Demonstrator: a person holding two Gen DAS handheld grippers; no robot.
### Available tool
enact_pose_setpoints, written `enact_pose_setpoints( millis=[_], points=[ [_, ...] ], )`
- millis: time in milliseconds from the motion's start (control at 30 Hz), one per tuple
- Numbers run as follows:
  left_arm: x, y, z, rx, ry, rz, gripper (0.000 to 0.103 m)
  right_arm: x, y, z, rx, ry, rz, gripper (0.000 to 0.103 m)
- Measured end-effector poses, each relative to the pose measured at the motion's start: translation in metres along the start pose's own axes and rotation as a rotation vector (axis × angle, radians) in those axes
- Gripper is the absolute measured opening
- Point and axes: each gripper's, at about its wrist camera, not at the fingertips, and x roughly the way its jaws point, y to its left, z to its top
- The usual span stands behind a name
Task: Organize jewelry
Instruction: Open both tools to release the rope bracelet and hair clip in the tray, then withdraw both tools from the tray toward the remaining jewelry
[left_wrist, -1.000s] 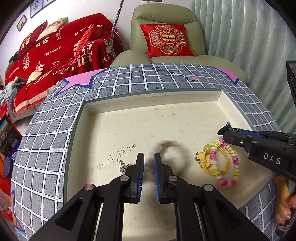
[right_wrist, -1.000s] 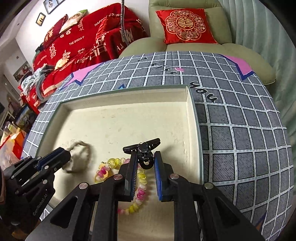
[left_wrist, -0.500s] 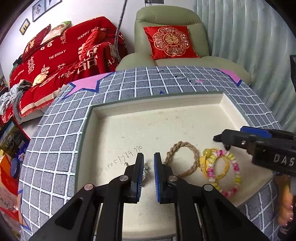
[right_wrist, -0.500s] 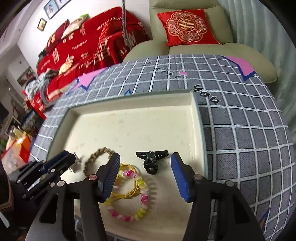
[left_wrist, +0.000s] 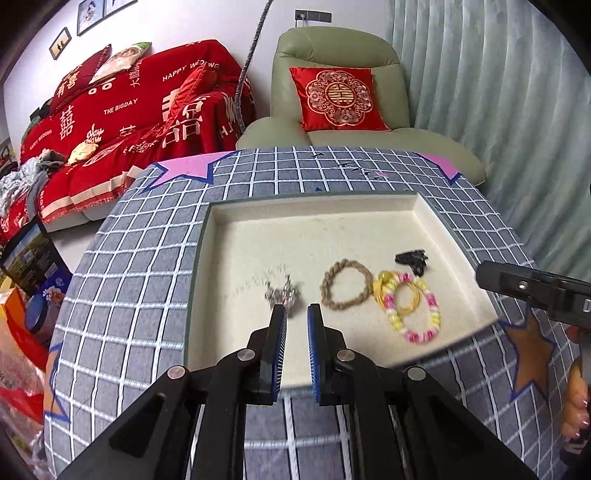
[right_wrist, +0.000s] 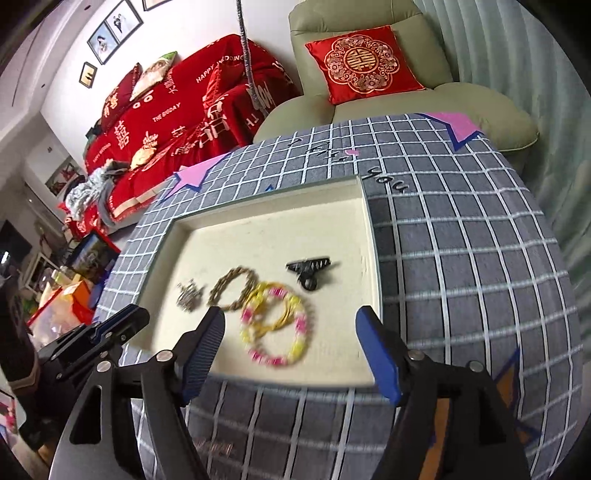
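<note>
Right gripper (right_wrist: 290, 349) jaws opened, black clip (right_wrist: 309, 271) released, perhaps tilted

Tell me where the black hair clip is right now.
The black hair clip lies in the cream tray, rightmost of the row, beside the beaded bracelet and near the tray's right wall; no gripper touches it.

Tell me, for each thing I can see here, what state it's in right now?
Left gripper: shut, holding nothing.
Right gripper: jaws just opened, open, nothing between them.
Black hair claw: released, lying in the tray.
Braided rope bracelet: flat, loose in the tray.
Pink and yellow bead bracelet: flat, overlapping the yellow hair tie.
Silver earrings: lying in a small cluster.
Cream tray: uncovered, on the checked cloth.
</note>
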Motion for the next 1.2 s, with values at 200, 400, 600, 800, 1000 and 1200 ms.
enact_pose_setpoints(
  millis=[200, 400, 600, 800, 1000, 1200],
  points=[
    [-0.017, 0.006, -0.018, -0.015, 0.004, -0.016, 0.021, -0.024, 0.004, -0.024, 0.005, -0.003, 0.029, 0.079],
    [-0.039, 0.013, -0.037, -0.045, -0.054, 0.025, 0.103, -0.036, 0.008, -0.049, -0.004, 0.02, 0.05, 0.081],
    [-0.043, 0.015, -0.058, -0.024, -0.035, 0.051, 0.103, -0.04, 0.01, -0.077, -0.019, 0.048, 0.032, 0.084],
    [-0.047, 0.018, -0.085, -0.004, -0.004, 0.074, 0.103, -0.048, 0.009, -0.105, -0.03, 0.047, 0.018, 0.103],
    [-0.053, 0.017, -0.111, 0.011, 0.035, 0.05, 0.103, -0.051, 0.013, -0.132, -0.068, 0.101, -0.024, 0.103],
    [-0.057, 0.01, -0.131, 0.084, 0.054, 0.015, 0.103, -0.05, 0.015, -0.154, -0.098, 0.126, -0.06, 0.103]
  ],
)
